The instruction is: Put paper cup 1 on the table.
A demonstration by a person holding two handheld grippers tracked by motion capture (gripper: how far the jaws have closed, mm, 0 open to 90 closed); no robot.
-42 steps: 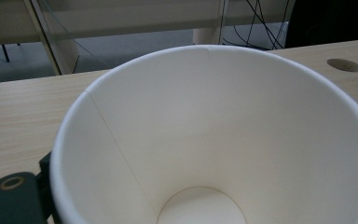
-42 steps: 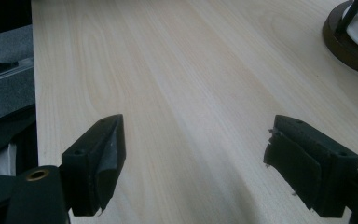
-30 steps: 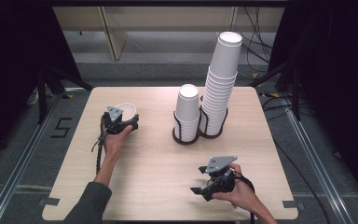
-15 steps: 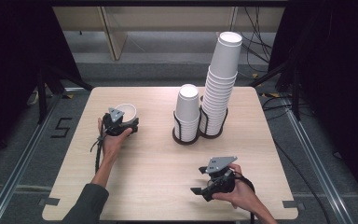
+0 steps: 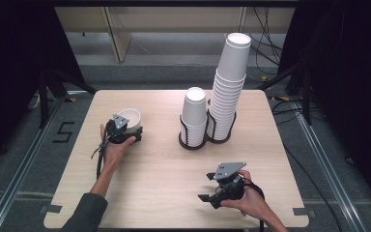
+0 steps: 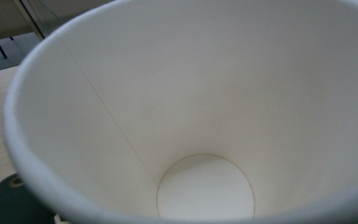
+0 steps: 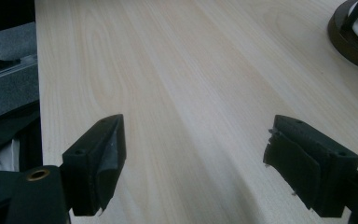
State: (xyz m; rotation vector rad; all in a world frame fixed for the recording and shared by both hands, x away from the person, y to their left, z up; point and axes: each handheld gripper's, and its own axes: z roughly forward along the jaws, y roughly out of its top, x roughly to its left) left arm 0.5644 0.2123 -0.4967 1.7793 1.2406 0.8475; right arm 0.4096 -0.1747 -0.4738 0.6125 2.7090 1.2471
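Observation:
A single white paper cup (image 5: pixel 129 118) sits mouth-up at the left of the table, and my left gripper (image 5: pixel 134 131) is shut on its near wall. The left gripper view looks straight down into that cup (image 6: pixel 200 116) to its round bottom. Two stacks of white cups stand in a black wire holder (image 5: pixel 193 141) at the table's middle: a short stack (image 5: pixel 194 113) and a tall stack (image 5: pixel 228 82) to its right. My right gripper (image 5: pixel 206 188) rests low near the front right, jaws wide apart and pointing left, nothing between them (image 7: pixel 193 158).
The light wooden table (image 5: pixel 159 174) has bare surface across its front and middle. The holder's dark base (image 7: pixel 354 37) shows at the right gripper view's top right. Cables and dark frame legs stand on the grey floor around the table.
The left gripper and its cup have drifted slightly toward the front of the table. The right gripper has stayed put.

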